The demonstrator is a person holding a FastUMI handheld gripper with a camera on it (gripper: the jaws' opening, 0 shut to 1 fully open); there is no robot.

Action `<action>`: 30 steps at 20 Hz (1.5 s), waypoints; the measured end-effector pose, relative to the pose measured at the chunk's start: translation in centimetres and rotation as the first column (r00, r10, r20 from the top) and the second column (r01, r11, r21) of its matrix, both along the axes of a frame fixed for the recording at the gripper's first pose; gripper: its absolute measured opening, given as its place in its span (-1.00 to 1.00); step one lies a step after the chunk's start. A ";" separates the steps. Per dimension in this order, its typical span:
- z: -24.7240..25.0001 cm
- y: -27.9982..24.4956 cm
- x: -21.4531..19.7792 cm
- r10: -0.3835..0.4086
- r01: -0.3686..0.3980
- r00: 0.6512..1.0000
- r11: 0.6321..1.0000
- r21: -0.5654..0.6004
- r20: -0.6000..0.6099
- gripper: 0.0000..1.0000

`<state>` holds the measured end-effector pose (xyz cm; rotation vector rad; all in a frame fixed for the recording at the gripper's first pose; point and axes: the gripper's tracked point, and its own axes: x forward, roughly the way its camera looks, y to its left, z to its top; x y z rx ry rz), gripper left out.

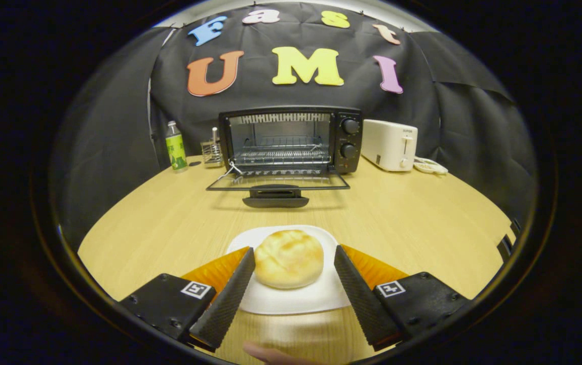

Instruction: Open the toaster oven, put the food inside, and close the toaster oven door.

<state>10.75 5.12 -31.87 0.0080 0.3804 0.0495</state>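
Gripper [295,259]: fingers spread wide, flanking a bread bun [288,258]; left finger almost at the bun, right finger apart from it. Bun sits on white plate [291,299], wooden table [397,218]. Toaster oven [291,139] beyond, door [276,185] folded down, wire rack bare.

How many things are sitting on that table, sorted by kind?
Kitchen appliances: 2 (toaster oven, door open; white toaster)
Food: 1 (bread roll, between the open fingers of the gripper)
Dishes: 2 (white plate under the roll; small dish beside the toaster)
Bottles: 1 (green bottle)
Racks: 1 (small wire holder)
Total: 7
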 end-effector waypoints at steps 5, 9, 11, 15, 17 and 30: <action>-0.3 -0.3 0.3 -0.035 0.035 0.999 0.999 -0.014 -0.020 1.00; -0.9 0.3 0.5 -0.033 0.033 0.997 0.999 -0.006 -0.067 1.00; -2.5 1.0 0.5 -0.013 0.019 0.988 0.999 0.039 -0.156 1.00; -2.0 0.2 0.7 -0.064 0.065 0.988 0.998 -0.001 -0.143 1.00; -2.3 0.1 0.9 -0.061 0.063 0.986 0.998 0.009 -0.157 1.00; -0.8 -1.2 1.5 -0.079 0.077 0.993 0.997 -0.018 -0.087 0.83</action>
